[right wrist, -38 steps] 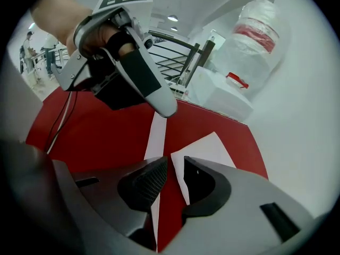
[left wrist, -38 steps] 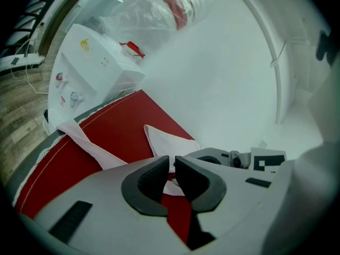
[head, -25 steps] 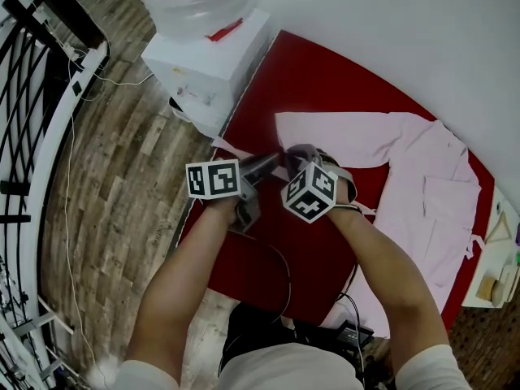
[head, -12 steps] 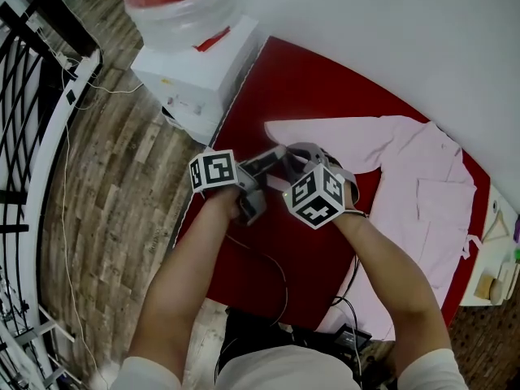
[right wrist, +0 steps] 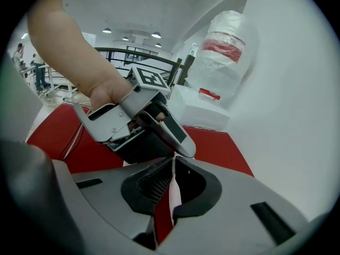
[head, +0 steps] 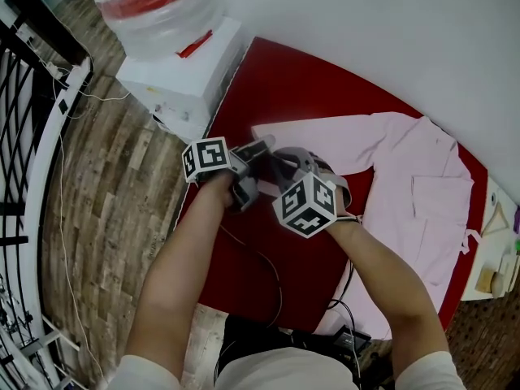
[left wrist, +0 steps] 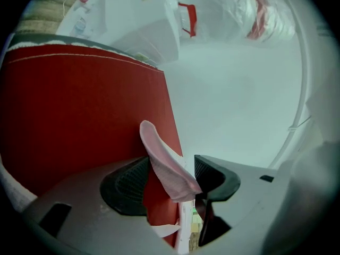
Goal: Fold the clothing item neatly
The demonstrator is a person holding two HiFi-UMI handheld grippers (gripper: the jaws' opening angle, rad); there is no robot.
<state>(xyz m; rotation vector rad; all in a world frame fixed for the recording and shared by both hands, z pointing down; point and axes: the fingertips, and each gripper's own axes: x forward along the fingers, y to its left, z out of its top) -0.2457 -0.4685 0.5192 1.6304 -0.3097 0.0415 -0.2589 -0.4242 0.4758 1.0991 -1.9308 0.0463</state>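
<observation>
Left gripper (left wrist: 169, 179) jaws have just swung wide, and the pink sleeve (left wrist: 159, 153) tip sits loose between them. Right gripper (right wrist: 172, 180), just beside, pinches it tight.

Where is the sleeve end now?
Head view, over the red mat's left side: the sleeve end is pinched in the right gripper, between the left gripper's jaws, which have just opened.

Bare red surface (head: 309, 88) ahead; water dispenser (head: 179, 75) hard by L edge, wall (head: 366, 23) beyond.
</observation>
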